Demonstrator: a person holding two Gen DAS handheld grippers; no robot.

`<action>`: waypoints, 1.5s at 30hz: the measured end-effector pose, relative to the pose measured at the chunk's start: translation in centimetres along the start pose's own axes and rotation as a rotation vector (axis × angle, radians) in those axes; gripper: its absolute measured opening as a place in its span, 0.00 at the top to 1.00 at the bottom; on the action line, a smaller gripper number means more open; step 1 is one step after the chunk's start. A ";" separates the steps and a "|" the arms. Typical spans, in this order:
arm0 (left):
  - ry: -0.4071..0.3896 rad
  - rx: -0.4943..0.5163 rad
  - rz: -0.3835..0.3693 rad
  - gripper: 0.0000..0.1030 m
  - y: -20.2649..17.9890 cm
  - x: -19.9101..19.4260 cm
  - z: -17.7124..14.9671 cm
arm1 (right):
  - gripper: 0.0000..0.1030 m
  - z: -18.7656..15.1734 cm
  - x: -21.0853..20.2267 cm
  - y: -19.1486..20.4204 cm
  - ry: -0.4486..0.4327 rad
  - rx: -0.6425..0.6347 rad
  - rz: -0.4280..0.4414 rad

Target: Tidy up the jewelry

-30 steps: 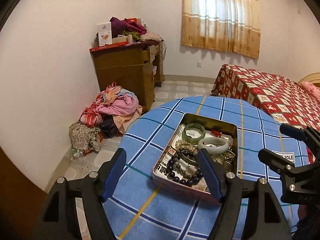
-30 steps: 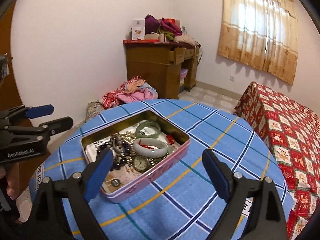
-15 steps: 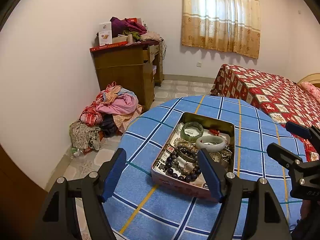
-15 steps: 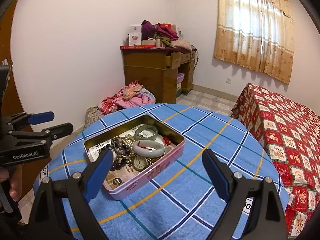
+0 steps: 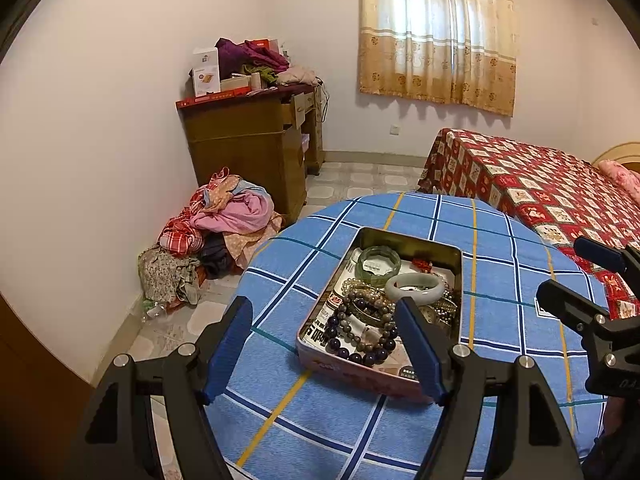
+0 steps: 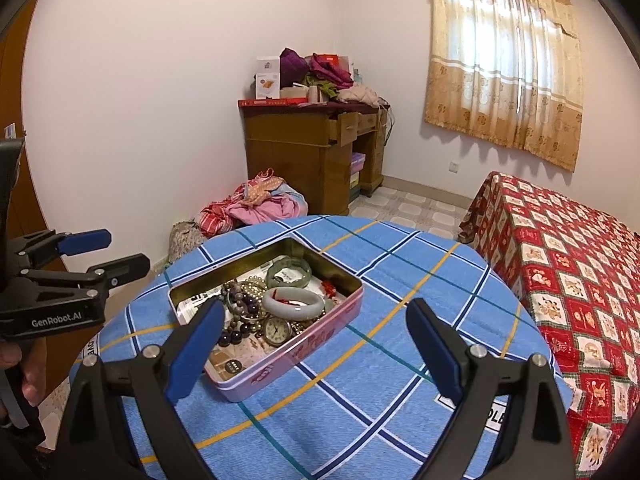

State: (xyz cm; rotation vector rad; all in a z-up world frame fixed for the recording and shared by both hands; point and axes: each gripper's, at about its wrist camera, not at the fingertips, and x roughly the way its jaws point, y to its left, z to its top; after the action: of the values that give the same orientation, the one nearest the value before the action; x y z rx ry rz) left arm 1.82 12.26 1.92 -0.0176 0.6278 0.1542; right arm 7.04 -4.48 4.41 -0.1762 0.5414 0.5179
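Tin (image 6: 304,354) of jewelry, pink-sided and lidless, resting on a round table (image 6: 400,392) covered with a blue checked cloth. Contents: a pale jade bangle (image 6: 293,303) lying over a green bangle (image 6: 289,273) side by side, a string of dark purple beads (image 5: 357,334), pearl-like strands, a small red item (image 5: 425,265) at the far wall, and a pocket watch (image 6: 277,331) face up near the front wall. Left gripper (image 5: 326,350): jaws spread wide, empty, held above the table's near edge, with its right finger (image 5: 418,350) overlapping the tin's near corner in view. Right gripper (image 6: 314,354): jaws likewise parted and empty, poised above the cloth in front of the tin. Background: wooden desk (image 6: 316,156) piled with boxes and clothes, a heap of clothes (image 5: 224,224) on the floor, a curtained window (image 6: 504,68), and a bed (image 6: 568,264) with a red patterned cover.
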 end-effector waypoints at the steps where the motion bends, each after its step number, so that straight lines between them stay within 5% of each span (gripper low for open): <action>1: 0.000 0.001 0.001 0.28 0.0 0.0 0.0 | 0.08 0.0 0.0 0.0 0.001 0.000 0.001; 32: 0.004 -0.011 -0.027 0.28 -0.7 0.2 -0.1 | 0.07 -0.3 -0.5 -0.6 -0.011 0.015 -0.008; 38: -0.028 -0.005 0.015 0.14 -0.7 -0.4 0.1 | 0.07 -0.3 -0.5 -0.6 -0.009 0.014 -0.006; 45: -0.054 0.028 0.039 0.13 -1.2 -0.6 -0.1 | 0.07 -0.6 -0.4 -0.5 -0.006 0.014 -0.004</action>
State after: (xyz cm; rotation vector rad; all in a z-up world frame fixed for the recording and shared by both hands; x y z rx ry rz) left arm 1.48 10.99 2.12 0.0254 0.5764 0.1835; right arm 6.77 -5.21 4.13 -0.1626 0.5382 0.5111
